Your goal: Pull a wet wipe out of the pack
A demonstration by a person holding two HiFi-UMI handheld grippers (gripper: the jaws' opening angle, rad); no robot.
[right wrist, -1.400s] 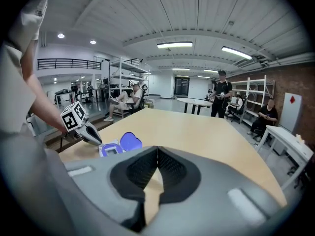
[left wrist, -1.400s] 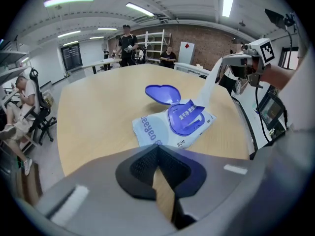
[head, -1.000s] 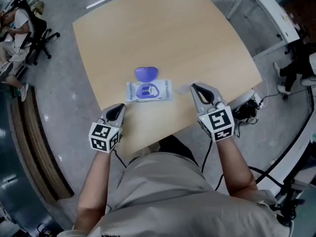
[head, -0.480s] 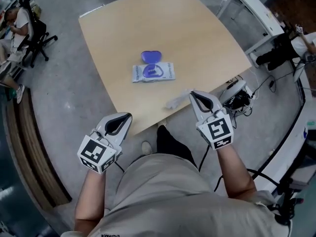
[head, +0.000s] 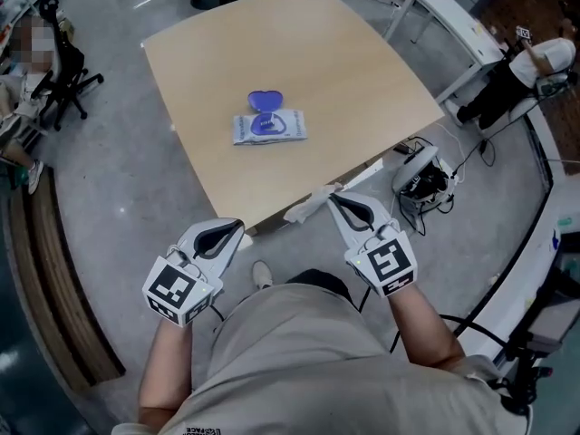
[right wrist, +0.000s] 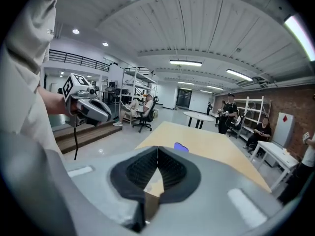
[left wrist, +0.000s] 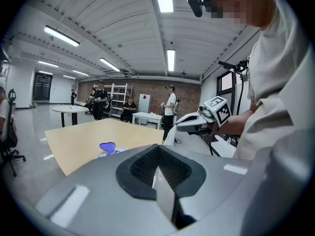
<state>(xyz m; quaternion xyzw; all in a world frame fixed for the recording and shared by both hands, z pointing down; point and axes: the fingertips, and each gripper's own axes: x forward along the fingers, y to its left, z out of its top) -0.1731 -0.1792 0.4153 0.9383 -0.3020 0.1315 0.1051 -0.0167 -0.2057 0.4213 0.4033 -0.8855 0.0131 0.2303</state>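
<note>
The wet wipe pack [head: 269,127] lies flat on the wooden table [head: 362,71], its purple lid [head: 265,101] flipped open toward the far side. My right gripper [head: 333,198] hangs off the table's near edge, shut on a crumpled white wet wipe [head: 308,206] that trails left from its tips. The left gripper view shows that wipe [left wrist: 169,134] below the right gripper [left wrist: 183,125], and the pack [left wrist: 109,149] far off. My left gripper [head: 237,228] is over the floor, jaws shut and empty. Its jaws [left wrist: 158,149] meet in its own view.
Grey floor lies between me and the table. A device with cables [head: 421,176] sits on the floor by the table's right corner. A white bench [head: 453,16] stands at the back right, with a person [head: 521,71] beside it. Office chairs [head: 63,71] stand at the left.
Both grippers have drawn back from the table toward my body and now hang past its near edge. The wipe came away with the right gripper. The pack stayed on the table.
</note>
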